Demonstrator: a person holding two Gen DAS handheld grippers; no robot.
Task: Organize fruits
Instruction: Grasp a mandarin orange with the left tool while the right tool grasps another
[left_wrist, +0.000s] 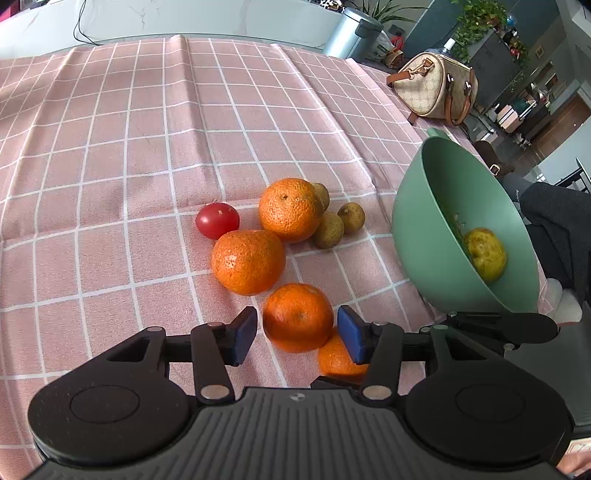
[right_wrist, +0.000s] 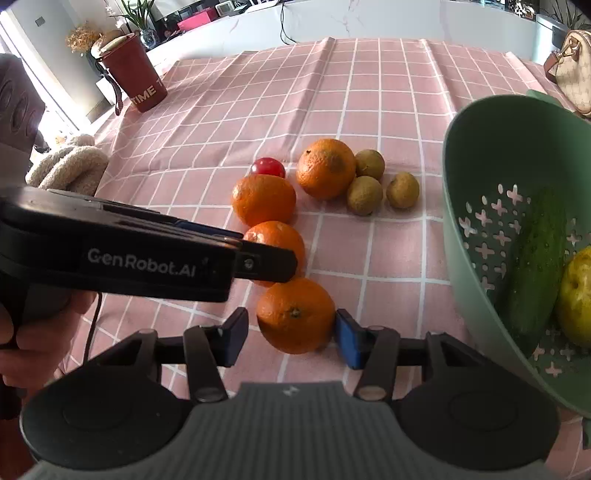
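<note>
Several oranges lie in a row on the pink checked cloth (left_wrist: 110, 147). My left gripper (left_wrist: 297, 336) is open around one orange (left_wrist: 297, 317): the right pad (left_wrist: 349, 338) touches it and the left pad stands a little clear. A second orange (left_wrist: 334, 360) lies partly hidden behind the right finger. My right gripper (right_wrist: 291, 339) is open around that nearest orange (right_wrist: 295, 315), with a gap at its left pad (right_wrist: 234, 338). The left gripper (right_wrist: 258, 258) shows side-on over the orange (right_wrist: 279, 236) beyond. A green colander bowl (right_wrist: 465, 206) at the right holds a cucumber (right_wrist: 535, 266) and a yellow-green fruit (right_wrist: 576, 295).
Two more oranges (left_wrist: 290, 208), a red tomato (left_wrist: 217, 220) and three small brown-green fruits (left_wrist: 328, 234) lie farther back. A patterned handbag (left_wrist: 432, 88) sits at the far right, a brown bag (right_wrist: 133, 70) at the far left. A hand (right_wrist: 37, 339) holds the left gripper.
</note>
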